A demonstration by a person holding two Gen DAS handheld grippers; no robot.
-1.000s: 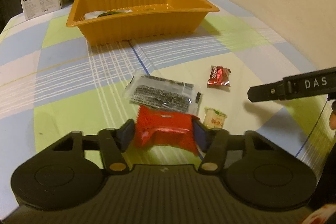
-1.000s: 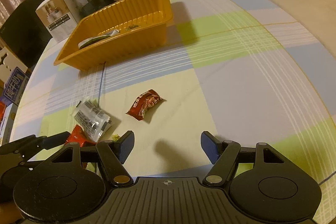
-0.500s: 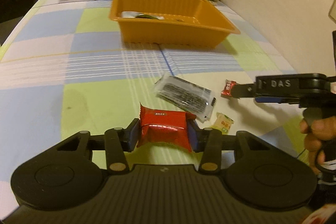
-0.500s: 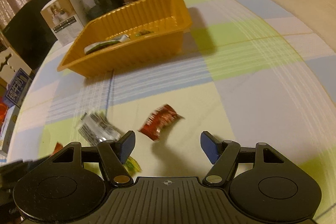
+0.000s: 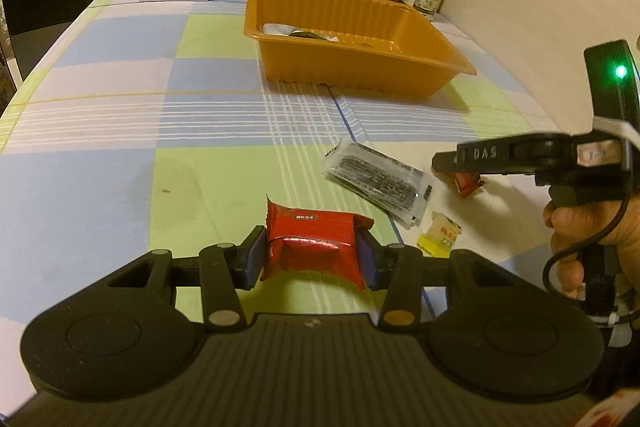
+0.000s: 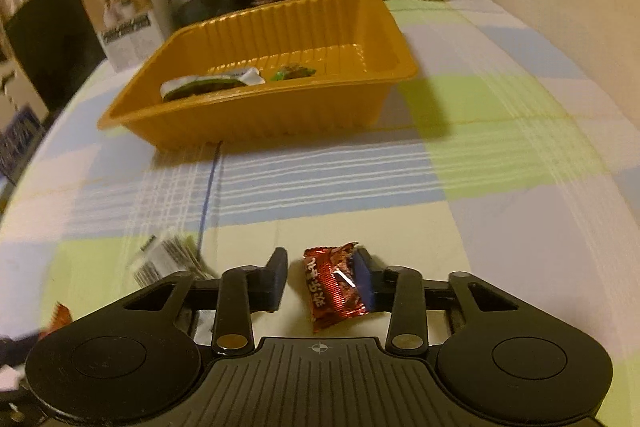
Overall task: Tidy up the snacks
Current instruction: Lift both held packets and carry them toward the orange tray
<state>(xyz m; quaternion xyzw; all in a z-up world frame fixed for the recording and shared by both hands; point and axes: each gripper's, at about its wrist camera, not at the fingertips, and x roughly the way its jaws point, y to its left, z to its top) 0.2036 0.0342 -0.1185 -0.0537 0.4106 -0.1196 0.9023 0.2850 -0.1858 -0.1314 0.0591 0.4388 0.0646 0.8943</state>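
Red foil packet [image 5: 316, 243]: sitting near the front edge of the checked tablecloth [image 5: 120, 147], clamped at its two short ends by the left gripper [image 5: 312, 251]. Appearing light, puffy and crinkly; likely slippery, so end-on pressure suits it.

Clear seaweed-like pack [image 5: 378, 179]: lying flat just beyond, free of both grippers. Thin and floppy; best pinched across its narrow width.

Small yellow candy [image 5: 440, 233]: resting beside that pack's near corner, untouched.

Small dark-red candy [image 6: 334, 285]: lying further right, between the fingers of the right gripper [image 6: 322, 279], whose jaws are closing. The right pad is touching the wrapper; the left pad is standing apart. Light, crackly, prone to skidding.

Orange tray [image 6: 260, 131]: standing toward the far edge, already holding a few snacks. Jars and boxes are lining the far edge behind it; nothing is blocking the path to the tray.
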